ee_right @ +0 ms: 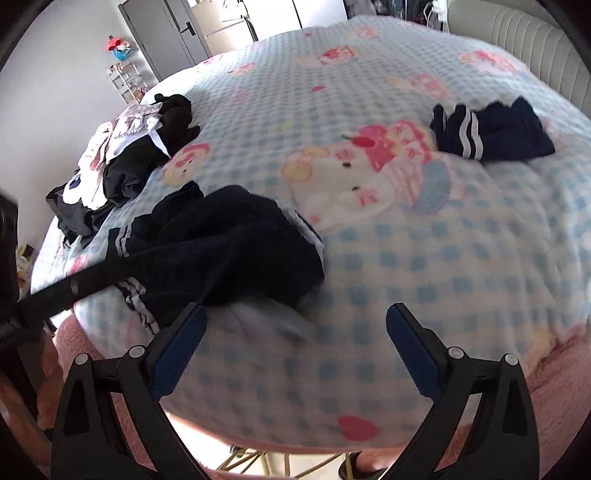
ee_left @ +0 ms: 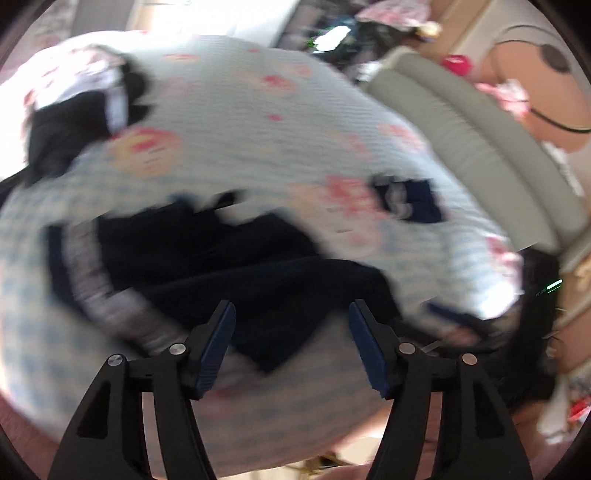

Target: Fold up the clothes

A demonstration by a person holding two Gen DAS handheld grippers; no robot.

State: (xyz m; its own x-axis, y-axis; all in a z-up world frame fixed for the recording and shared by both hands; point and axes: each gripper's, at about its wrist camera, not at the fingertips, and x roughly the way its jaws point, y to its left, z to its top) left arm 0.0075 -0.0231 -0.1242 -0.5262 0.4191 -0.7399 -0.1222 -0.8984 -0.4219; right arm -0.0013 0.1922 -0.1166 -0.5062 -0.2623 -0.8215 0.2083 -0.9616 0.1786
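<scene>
A crumpled navy garment (ee_right: 229, 240) with white stripes lies on the near left part of the bed. In the blurred left wrist view the same garment (ee_left: 221, 258) fills the middle. My left gripper (ee_left: 291, 306) hangs just over its near edge, open, its pads apart and not pressing the cloth. To the right of the garment my right gripper (ee_right: 295, 310) stands wide open over bare blanket, with nothing between its fingers. A small folded navy piece (ee_right: 495, 129) with white stripes rests at the far right of the bed, and shows as a dark folded piece (ee_left: 410, 199) in the left wrist view.
The bed carries a blue-checked cartoon blanket (ee_right: 406, 258) over a pink fleece edge (ee_right: 554, 369). A pile of black and white clothes (ee_right: 125, 155) sits at the far left. A padded headboard (ee_right: 535, 48) runs along the right. A person (ee_left: 535, 74) is by the headboard. A door (ee_right: 162, 33) is behind.
</scene>
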